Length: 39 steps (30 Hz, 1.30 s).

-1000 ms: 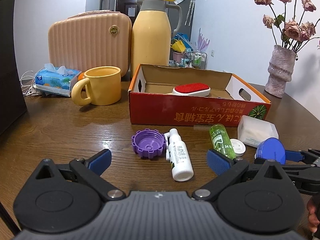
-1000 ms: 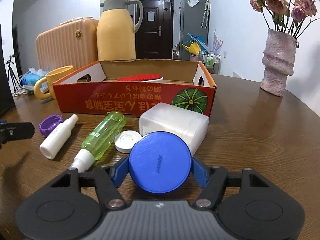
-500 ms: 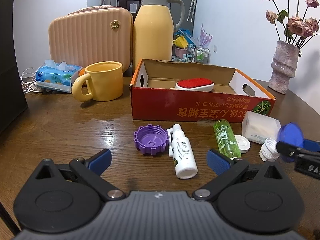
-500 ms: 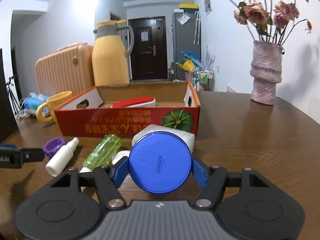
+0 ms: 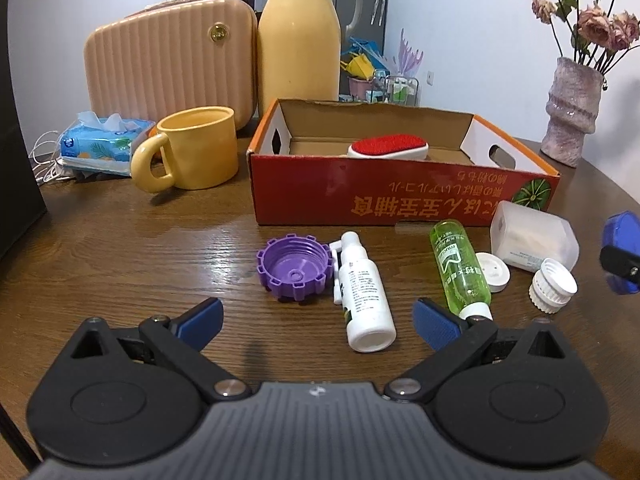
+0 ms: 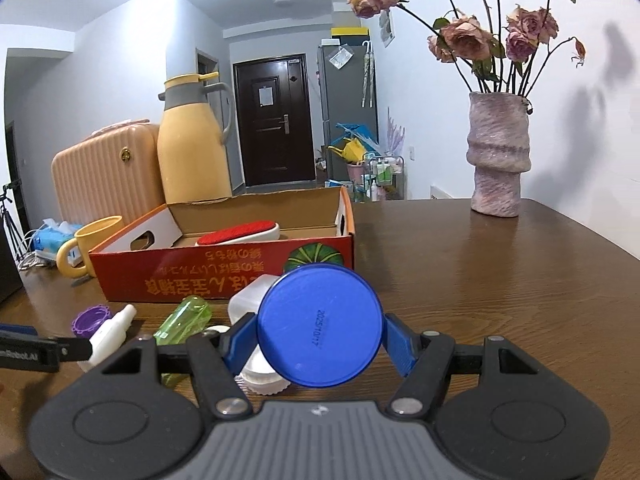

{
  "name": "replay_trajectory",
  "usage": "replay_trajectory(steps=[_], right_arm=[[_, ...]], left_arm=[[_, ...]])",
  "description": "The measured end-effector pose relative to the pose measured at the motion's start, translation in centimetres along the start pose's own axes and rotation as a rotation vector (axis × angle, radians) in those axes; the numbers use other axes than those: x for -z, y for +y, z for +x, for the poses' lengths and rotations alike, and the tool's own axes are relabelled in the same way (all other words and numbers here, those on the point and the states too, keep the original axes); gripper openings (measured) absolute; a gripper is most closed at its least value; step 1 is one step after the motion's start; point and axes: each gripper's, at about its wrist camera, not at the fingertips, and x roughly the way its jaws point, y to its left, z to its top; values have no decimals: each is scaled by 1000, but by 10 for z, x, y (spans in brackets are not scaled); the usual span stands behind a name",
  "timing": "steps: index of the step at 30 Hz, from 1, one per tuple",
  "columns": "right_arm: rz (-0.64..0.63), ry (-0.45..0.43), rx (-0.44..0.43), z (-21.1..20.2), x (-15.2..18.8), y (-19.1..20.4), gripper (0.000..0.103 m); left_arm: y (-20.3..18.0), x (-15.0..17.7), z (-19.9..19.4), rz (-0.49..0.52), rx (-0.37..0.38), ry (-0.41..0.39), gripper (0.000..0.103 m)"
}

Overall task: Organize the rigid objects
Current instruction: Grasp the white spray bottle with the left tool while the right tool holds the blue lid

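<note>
My right gripper [image 6: 320, 340] is shut on a round blue lid [image 6: 319, 325], lifted off the table in front of the red cardboard box [image 6: 224, 276]. That lid also shows at the right edge of the left wrist view as the blue lid [image 5: 622, 236]. My left gripper [image 5: 318, 322] hangs open over the table, nothing between its fingers. Ahead of it lie a purple cap [image 5: 294, 266], a white spray bottle [image 5: 362, 294], a green bottle [image 5: 460, 268], a flat white lid [image 5: 493, 271], a ribbed white cap [image 5: 553, 286] and a translucent plastic box [image 5: 534, 236]. A red brush [image 5: 387, 147] lies inside the cardboard box [image 5: 400, 196].
A yellow mug [image 5: 192, 148], a tissue pack [image 5: 102, 140], a peach case [image 5: 172, 60] and a yellow thermos jug [image 5: 300, 36] stand behind on the left. A vase of dried roses [image 6: 500, 160] stands at the back right. Bare wood lies right of the box.
My right gripper has lifted the blue lid off the table and tilted upward, uncovering the ribbed white cap beneath it. The left gripper has hardly moved.
</note>
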Motion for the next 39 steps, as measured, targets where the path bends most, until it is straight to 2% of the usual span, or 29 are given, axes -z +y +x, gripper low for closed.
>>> replay_trajectory(steps=[7, 9, 12, 19, 22, 25, 26, 30, 39], right_arm=[[-1, -5, 9, -1, 0, -3, 66], [0, -6, 14, -1, 0, -4, 66], [5, -6, 20, 0, 0, -6, 66], [7, -4, 20, 0, 1, -7, 66], [8, -4, 19, 0, 1, -7, 66], [6, -2, 16, 0, 1, -7, 66], [6, -1, 15, 0, 1, -7, 66], [4, 2, 10, 1, 2, -6, 66], [-3, 8, 6, 2, 3, -5, 66]], left_arm=[[-12, -3, 14, 10, -4, 26, 95], [-16, -3, 18, 15, -8, 36, 86], [-20, -4, 25, 16, 1, 58, 77], [-31, -6, 34, 11, -3, 83, 59], [-36, -7, 37, 13, -14, 84, 55], [-38, -8, 38, 13, -11, 79, 41], [-39, -8, 38, 14, -12, 76, 32], [-39, -8, 37, 17, -8, 68, 29], [-41, -8, 31, 33, 5, 49, 28]])
